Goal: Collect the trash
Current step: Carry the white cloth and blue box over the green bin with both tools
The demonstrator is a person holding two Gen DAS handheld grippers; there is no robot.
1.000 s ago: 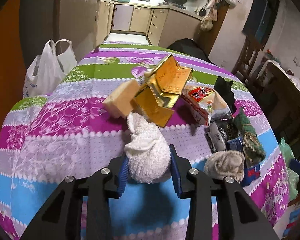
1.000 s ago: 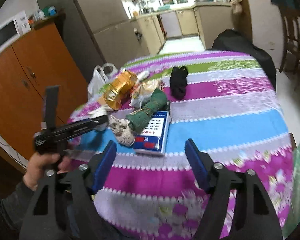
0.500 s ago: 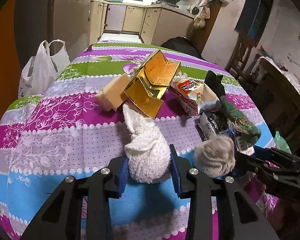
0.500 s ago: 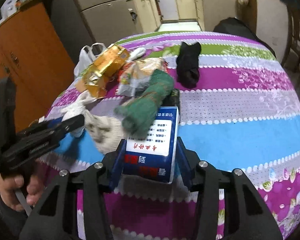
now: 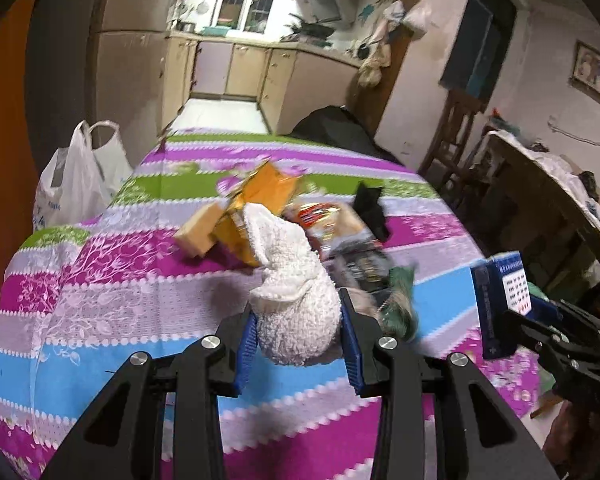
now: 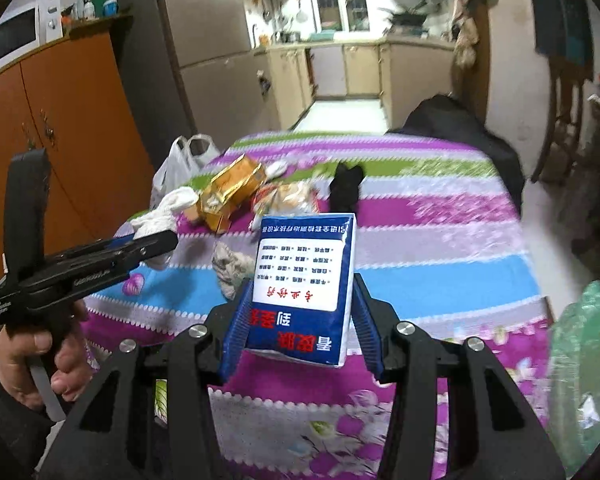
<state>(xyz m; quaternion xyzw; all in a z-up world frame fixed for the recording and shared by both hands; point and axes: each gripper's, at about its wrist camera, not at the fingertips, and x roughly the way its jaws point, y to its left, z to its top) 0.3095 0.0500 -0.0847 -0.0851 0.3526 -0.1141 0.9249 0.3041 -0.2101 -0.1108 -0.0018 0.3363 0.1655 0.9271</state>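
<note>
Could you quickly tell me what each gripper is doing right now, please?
Left gripper: jaws closed on the white rolled cloth.
Right gripper: jaws have just closed on the blue and white packet.

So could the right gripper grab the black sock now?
Probably not yet. The right gripper is already shut on the blue packet, so its jaws are full. The black sock lies uncovered farther up the table.

A home: kitchen cabinets (image 5: pixel 240 68), fridge (image 6: pixel 204 40) (microwave (image 6: pixel 16 32) too).

Beige kitchen cabinets (image 5: pixel 236 68) — orange cupboard (image 6: pixel 60 128) beside.
</note>
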